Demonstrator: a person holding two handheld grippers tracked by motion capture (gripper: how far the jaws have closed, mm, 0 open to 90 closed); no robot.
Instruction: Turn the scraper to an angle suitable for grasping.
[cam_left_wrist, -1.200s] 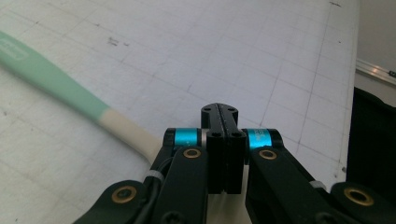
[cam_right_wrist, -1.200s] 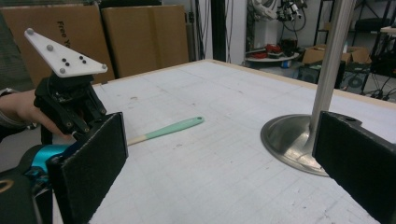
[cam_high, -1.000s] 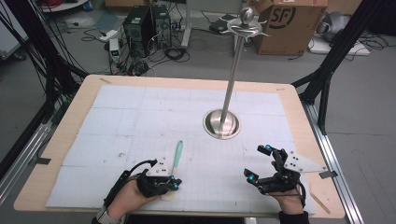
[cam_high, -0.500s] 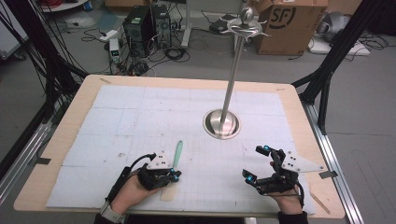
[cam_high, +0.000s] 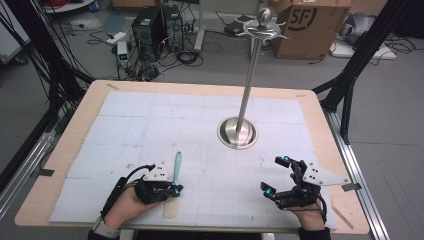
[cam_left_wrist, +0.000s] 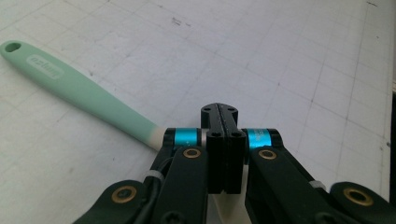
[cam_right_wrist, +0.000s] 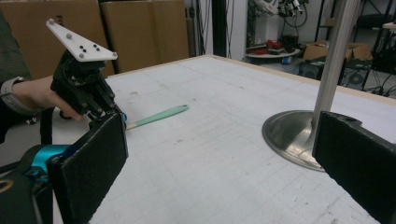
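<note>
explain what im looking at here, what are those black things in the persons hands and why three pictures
A person sits at a table covered with white gridded paper, holding a hand-held gripper in each hand; each is a black tool with two jaws that pinch. One picture comes from a camera above the table. The other two come from small cameras riding on each gripper, looking out along its jaws.

The left gripper has its jaws pressed together. It sits over the pale end of a spatula with a mint-green handle that lies flat on the paper; whether it actually pinches the spatula is hidden. The right gripper is wide open and holds nothing.

Also on the table stands a tall metal stand, a pole on a round base with hooks at the top.
</note>
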